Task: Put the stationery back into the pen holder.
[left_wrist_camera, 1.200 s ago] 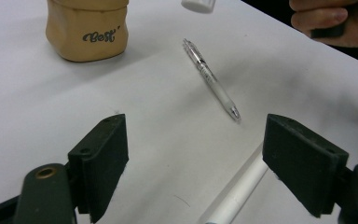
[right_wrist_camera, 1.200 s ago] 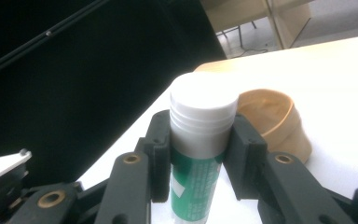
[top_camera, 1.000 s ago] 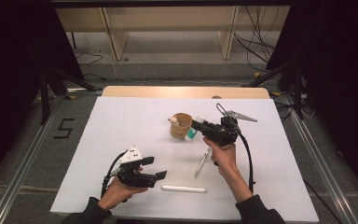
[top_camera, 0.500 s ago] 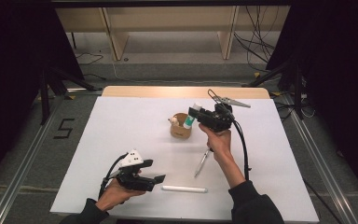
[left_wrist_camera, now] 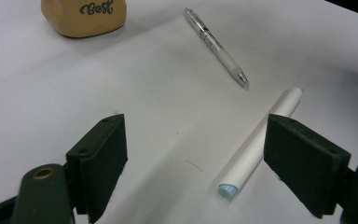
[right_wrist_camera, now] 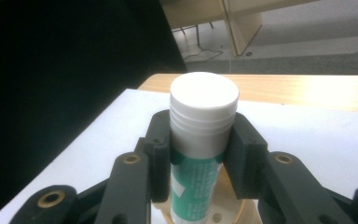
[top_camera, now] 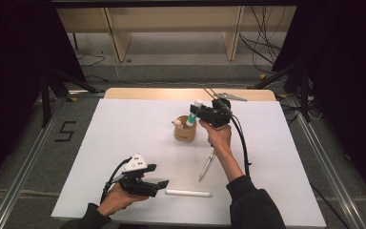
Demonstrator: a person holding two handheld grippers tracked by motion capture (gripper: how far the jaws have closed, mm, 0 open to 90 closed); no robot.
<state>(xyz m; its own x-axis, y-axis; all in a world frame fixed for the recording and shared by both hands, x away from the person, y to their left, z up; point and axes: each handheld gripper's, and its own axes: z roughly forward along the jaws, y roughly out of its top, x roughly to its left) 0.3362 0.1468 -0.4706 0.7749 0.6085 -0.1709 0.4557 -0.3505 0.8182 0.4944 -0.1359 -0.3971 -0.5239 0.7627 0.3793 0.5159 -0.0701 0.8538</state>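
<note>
Right tool (top_camera: 196, 112) clamping green-and-white tube (top_camera: 193, 113) above tan cup (top_camera: 185, 131), left tool (top_camera: 164, 186) wide, empty

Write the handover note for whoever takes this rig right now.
Right gripper: shut on the glue stick, a green-labelled tube with a white cap, held upright over the tan cup.
Left gripper: open, holds nothing, low over the near table, jaws either side of the white tube's near end.
Pen: lying on the table right of centre.
Done: glue stick picked up, above the cup.
Left: lower and release it; then, probably, pen and white tube.
</note>
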